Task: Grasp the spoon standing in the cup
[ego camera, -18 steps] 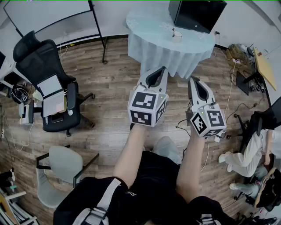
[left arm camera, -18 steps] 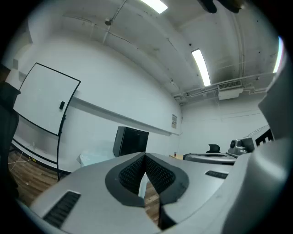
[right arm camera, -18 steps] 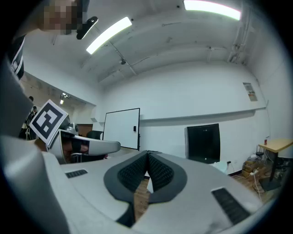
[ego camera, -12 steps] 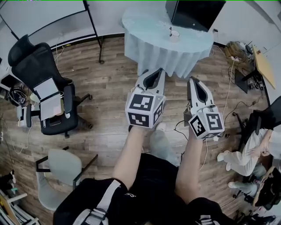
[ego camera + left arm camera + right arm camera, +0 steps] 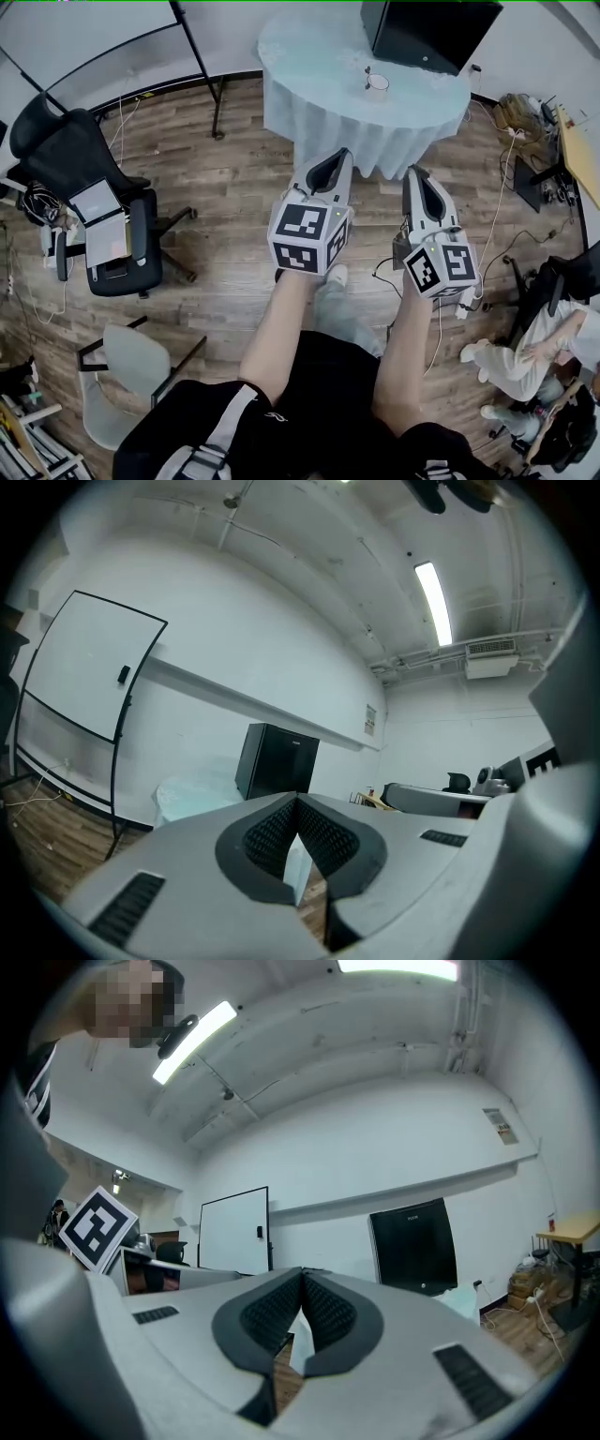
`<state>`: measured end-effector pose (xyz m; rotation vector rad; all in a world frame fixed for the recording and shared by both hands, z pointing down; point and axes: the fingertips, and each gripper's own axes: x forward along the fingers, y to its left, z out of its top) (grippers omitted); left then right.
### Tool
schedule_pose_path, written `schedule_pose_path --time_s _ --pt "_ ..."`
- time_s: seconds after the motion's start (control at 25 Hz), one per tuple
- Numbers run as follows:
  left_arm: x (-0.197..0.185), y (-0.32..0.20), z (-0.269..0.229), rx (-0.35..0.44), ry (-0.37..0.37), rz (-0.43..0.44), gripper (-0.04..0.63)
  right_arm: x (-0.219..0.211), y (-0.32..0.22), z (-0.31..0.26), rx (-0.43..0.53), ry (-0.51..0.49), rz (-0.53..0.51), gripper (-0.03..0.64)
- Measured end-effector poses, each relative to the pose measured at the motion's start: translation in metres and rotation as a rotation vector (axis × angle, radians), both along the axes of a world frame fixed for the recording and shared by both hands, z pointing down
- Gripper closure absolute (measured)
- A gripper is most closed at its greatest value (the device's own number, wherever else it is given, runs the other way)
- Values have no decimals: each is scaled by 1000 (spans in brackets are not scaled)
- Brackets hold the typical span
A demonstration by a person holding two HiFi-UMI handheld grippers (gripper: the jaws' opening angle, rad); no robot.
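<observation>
1. Left tool (image 5: pixel 341 156) is closed and empty, held over the wooden floor (image 5: pixel 225 187)
2. Right tool (image 5: pixel 412 172) just beside it, jaws together, empty too
3. The spoon (image 5: pixel 368 74) stands in the white cup (image 5: pixel 377 86) on the round worktop (image 5: pixel 309 47), well ahead of both tools

You hold both arms stretched out in front of you, left forearm (image 5: pixel 274 328) and right forearm (image 5: pixel 409 349) bare and nearly parallel. Your left gripper (image 5: pixel 338 159) points between 12 and 1 o'clock, with its cube (image 5: pixel 307 236) at the 6 o'clock end over your wrist. Your right gripper (image 5: pixel 415 174) sits at its 3 o'clock, apart from it and slightly lower, aimed at about 12 o'clock. On both, the jaws are closed tip to tip, with nothing between the pads.
</observation>
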<state>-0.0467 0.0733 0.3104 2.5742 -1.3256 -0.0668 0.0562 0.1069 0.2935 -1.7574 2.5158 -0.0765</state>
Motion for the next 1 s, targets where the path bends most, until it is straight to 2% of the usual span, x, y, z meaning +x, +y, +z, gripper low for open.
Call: schedule_pose_path --time_s 0.28,0.44,0.64,1.0 --pt "51 -84 -12 17 -7 -42 595 63 -91 -10 6 -21 -17 617" --pt "70 -118 -26 48 -8 -73 595 83 -129 -24 28 -31 -54 617" --pt "82 -139 -34 57 -22 -94 595 94 -148 -35 56 -44 -91 617" --pt "93 -172 -32 52 -2 -107 595 119 -167 -43 91 -47 -81 617"
